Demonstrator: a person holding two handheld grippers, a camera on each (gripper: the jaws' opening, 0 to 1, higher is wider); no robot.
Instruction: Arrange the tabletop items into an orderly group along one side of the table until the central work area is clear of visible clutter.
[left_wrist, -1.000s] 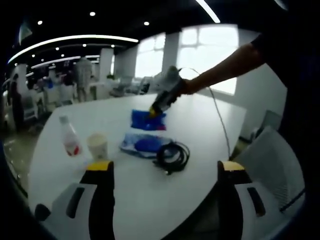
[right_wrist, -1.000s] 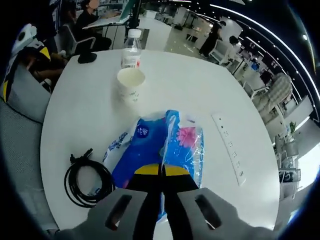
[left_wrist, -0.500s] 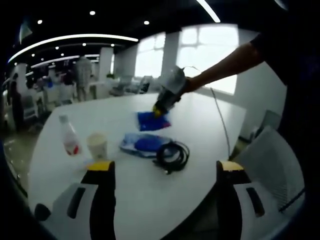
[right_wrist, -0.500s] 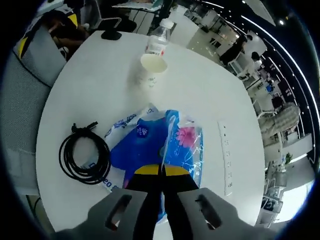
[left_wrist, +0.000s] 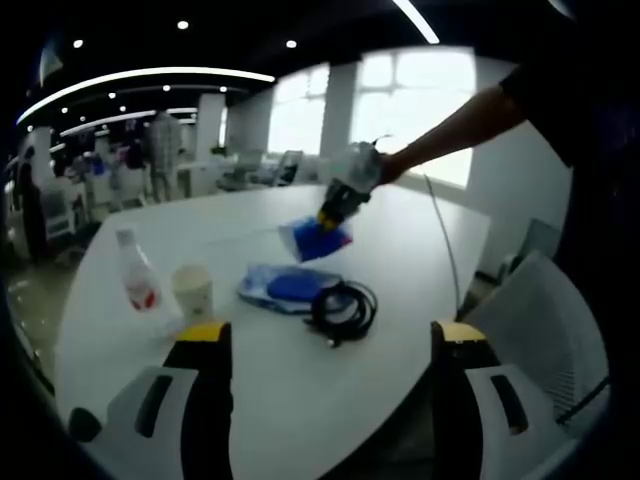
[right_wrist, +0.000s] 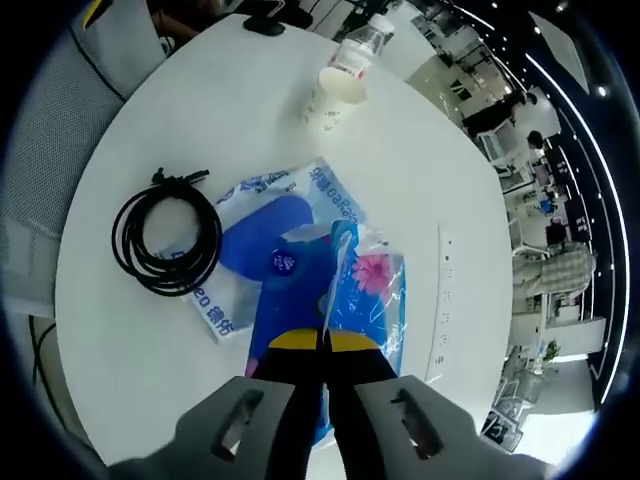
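Note:
My right gripper (right_wrist: 322, 340) is shut on the edge of a blue tissue pack with a pink flower (right_wrist: 365, 290) and holds it in the air above the white round table (right_wrist: 210, 100). In the left gripper view that gripper (left_wrist: 329, 220) hangs over the table's middle with the pack (left_wrist: 312, 241) dangling below it. A second, flatter blue and white pack (right_wrist: 240, 205) lies on the table underneath, next to a coiled black cable (right_wrist: 168, 245). My left gripper (left_wrist: 330, 335) is open near the table's edge, nothing between its jaws.
A paper cup (right_wrist: 330, 95) and a small plastic bottle (right_wrist: 365, 45) stand together towards one side of the table. A white power strip (right_wrist: 440, 300) lies along the opposite side. Grey mesh chairs (right_wrist: 55, 110) stand around the table's rim.
My right gripper has risen with the tissue pack, lifting it off the table and uncovering more of the flat pack beneath. The left gripper has stayed put.

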